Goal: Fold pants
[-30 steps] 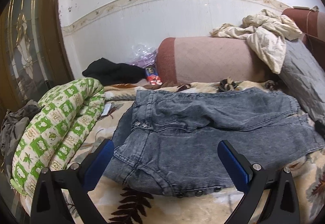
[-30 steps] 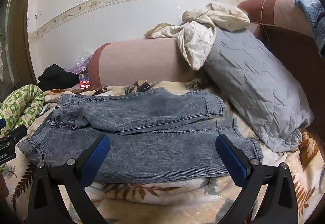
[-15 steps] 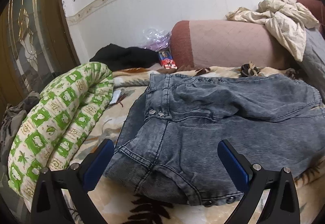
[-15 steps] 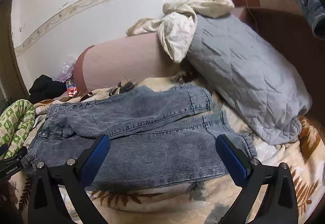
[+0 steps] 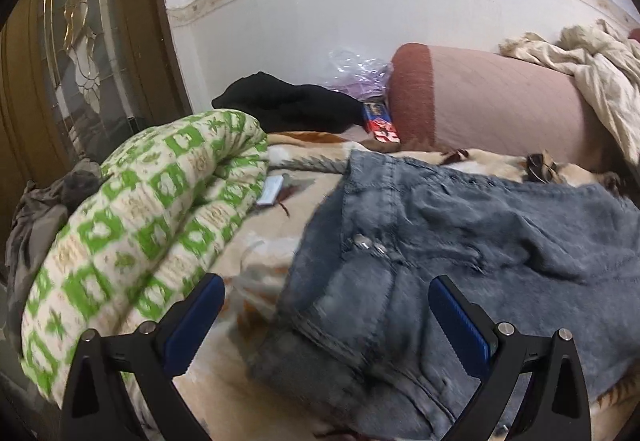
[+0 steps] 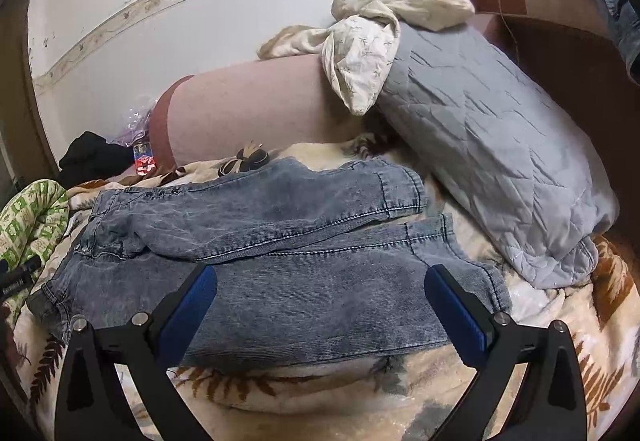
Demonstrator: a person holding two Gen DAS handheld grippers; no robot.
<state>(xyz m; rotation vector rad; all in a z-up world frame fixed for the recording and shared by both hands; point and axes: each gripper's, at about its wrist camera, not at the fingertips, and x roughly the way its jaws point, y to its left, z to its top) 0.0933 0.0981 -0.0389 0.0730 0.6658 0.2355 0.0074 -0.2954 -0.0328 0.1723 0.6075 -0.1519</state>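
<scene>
Denim, grey-blue and washed out, lay spread before me: the pants (image 6: 256, 241) rested flat on a leaf-patterned blanket (image 6: 400, 393), waist toward my left, cuffs toward my right, one leg folded partly over the other.

Little writing could be read. A red and blue packet (image 5: 380, 123) by the pink bolster (image 5: 492, 105) carried print too small to make out, and in the right view a black part of my left tong at the frame's left edge bore white lettering I could not read. A small white card (image 5: 272, 191) lay beside the green quilt (image 5: 132, 233); its face was blurred.

My left tong (image 5: 322, 311) stood released, blue pads wide apart, gripping nothing. It hovered at the waist end of the pants, the waistband corner and its snaps lying between and just ahead of the fingers; whether a pad touched the cloth I could not tell, as the view was smeared.

My right tong (image 6: 320, 299) was likewise spread and empty, poised over the near leg, its right finger (image 6: 456, 309) close to the cuff. The cloth lay between the pads.

A black garment (image 5: 288, 107) lay behind the quilt. A grey pillow (image 6: 500, 161) leaned well right of the cuffs, with a cream cloth (image 6: 368, 57) draped on it.
</scene>
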